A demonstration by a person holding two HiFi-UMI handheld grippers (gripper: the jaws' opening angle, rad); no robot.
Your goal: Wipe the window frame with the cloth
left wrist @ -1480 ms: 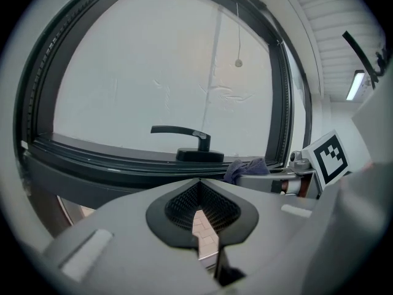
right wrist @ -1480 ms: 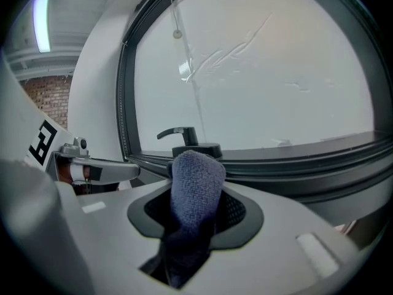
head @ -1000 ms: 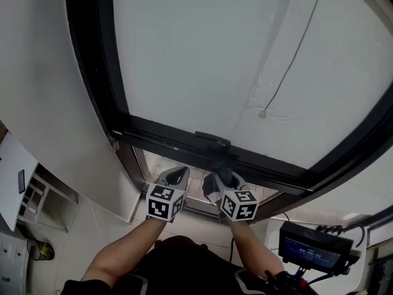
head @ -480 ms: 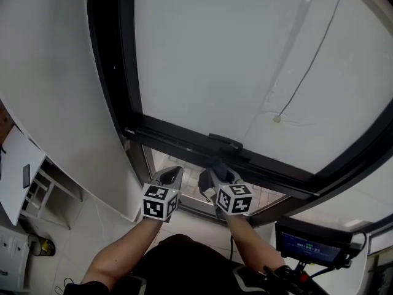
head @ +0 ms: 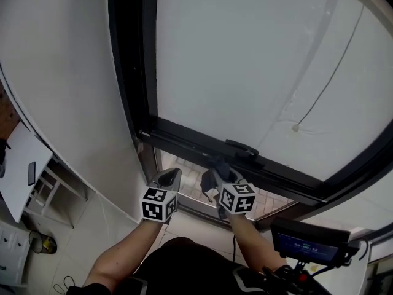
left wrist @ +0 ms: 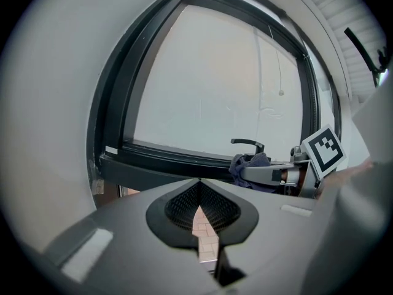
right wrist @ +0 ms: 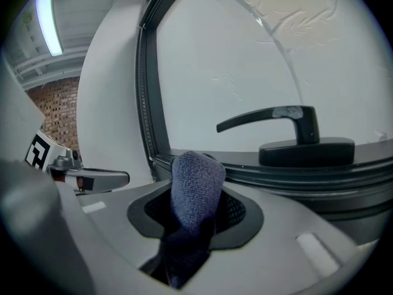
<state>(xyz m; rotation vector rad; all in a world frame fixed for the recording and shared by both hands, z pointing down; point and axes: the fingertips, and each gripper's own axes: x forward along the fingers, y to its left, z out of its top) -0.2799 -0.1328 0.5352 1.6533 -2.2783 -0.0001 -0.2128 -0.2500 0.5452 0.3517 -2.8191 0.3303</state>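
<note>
Right gripper (right wrist: 196, 225) jaws clamp the blue cloth (right wrist: 196, 177), now left of the window handle (right wrist: 305, 125) on the window frame (head: 184, 141) lower rail, suggesting a leftward wiping stroke; left gripper (left wrist: 199, 211) jaws closed, empty.

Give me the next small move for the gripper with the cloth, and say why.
Probably press the cloth forward onto the lower rail of the window frame and slide it along, beside the handle. The right gripper is shut on the cloth, whose folded tip sticks out past the jaws and points at that rail. Firm contact cannot be confirmed.
</note>
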